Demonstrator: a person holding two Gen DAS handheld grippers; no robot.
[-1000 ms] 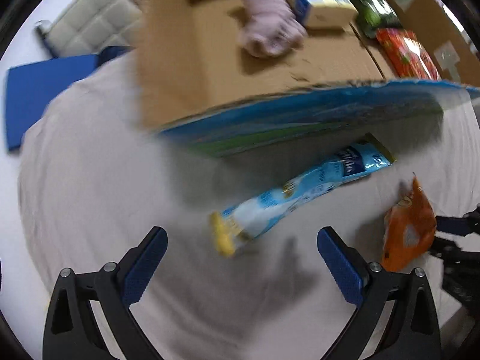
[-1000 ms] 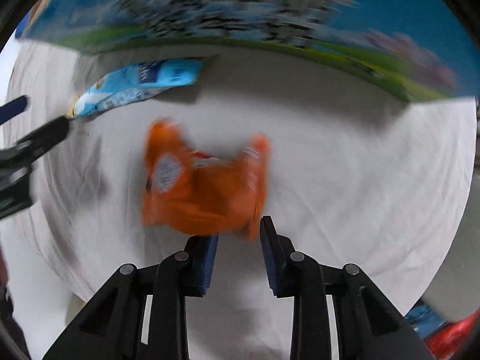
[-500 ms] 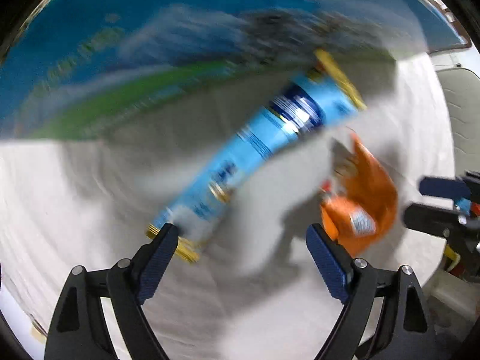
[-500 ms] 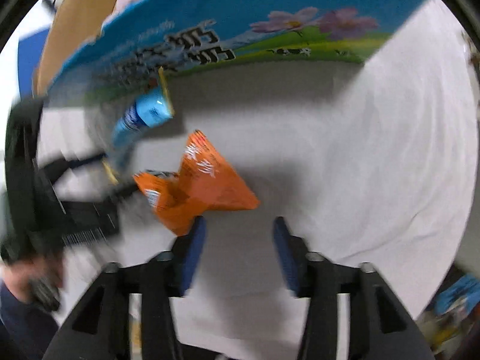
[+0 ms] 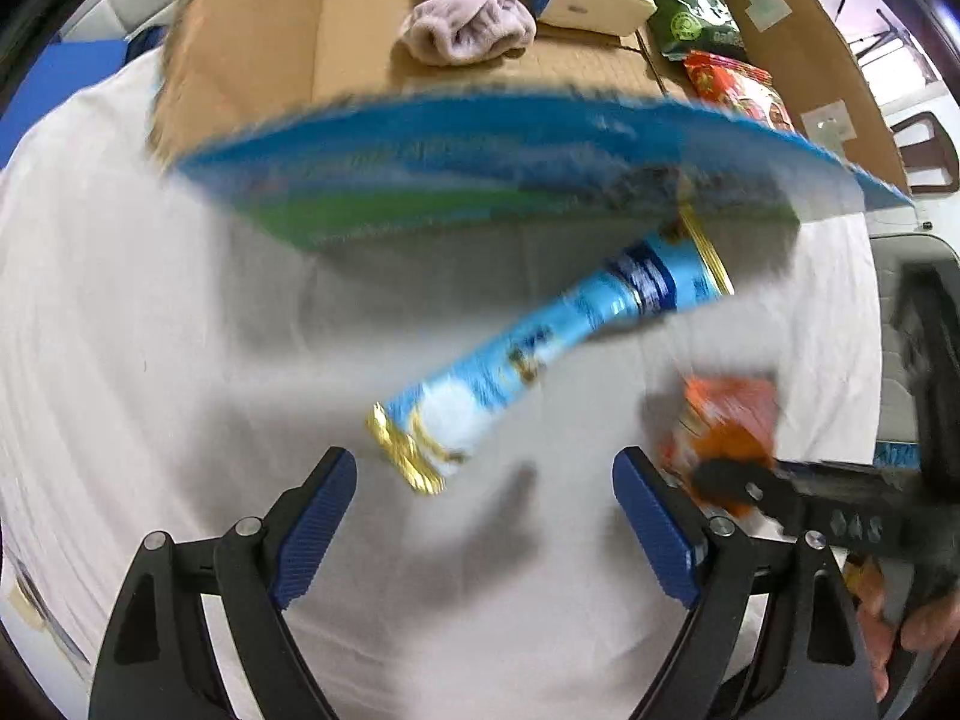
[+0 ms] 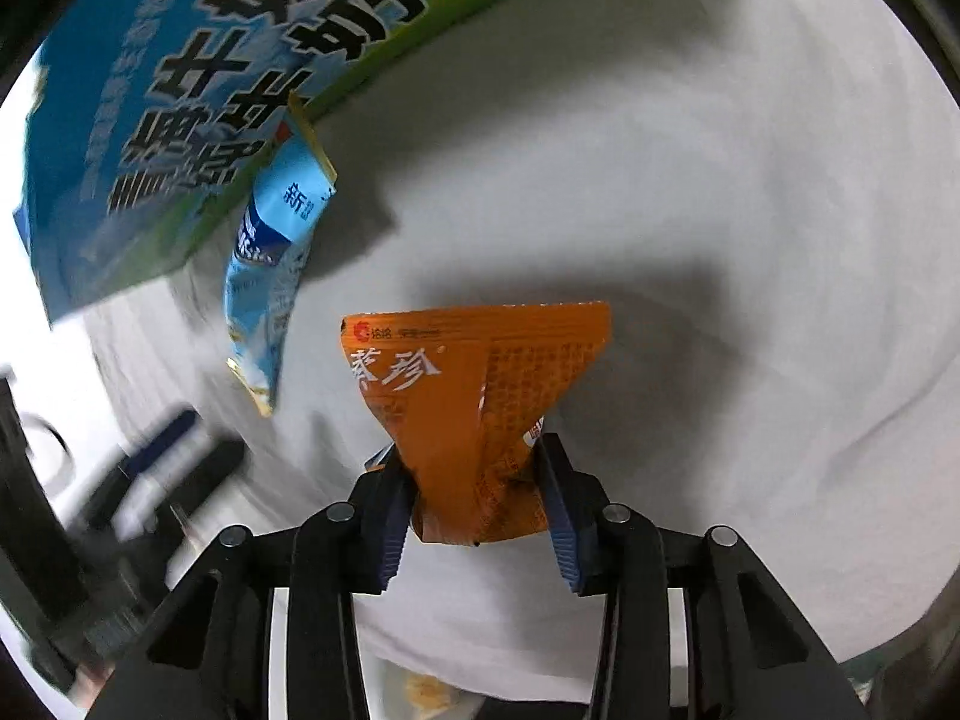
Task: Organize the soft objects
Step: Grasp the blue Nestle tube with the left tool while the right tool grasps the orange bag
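Crinkled orange foil packet (image 6: 480,420) pinched in right gripper (image 6: 477,498)

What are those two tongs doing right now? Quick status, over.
Right tongs shut on orange packet. Left tongs open, facing blue packet. Box flap overhangs it.

Orange snack packet (image 6: 474,414): white characters "蒸珍" under a small round logo with tiny print too small to read. Blue packet (image 6: 270,276): "新". Cardboard box (image 6: 180,120) blue printed side: large black "牛奶" twice; other print there is unreadable.
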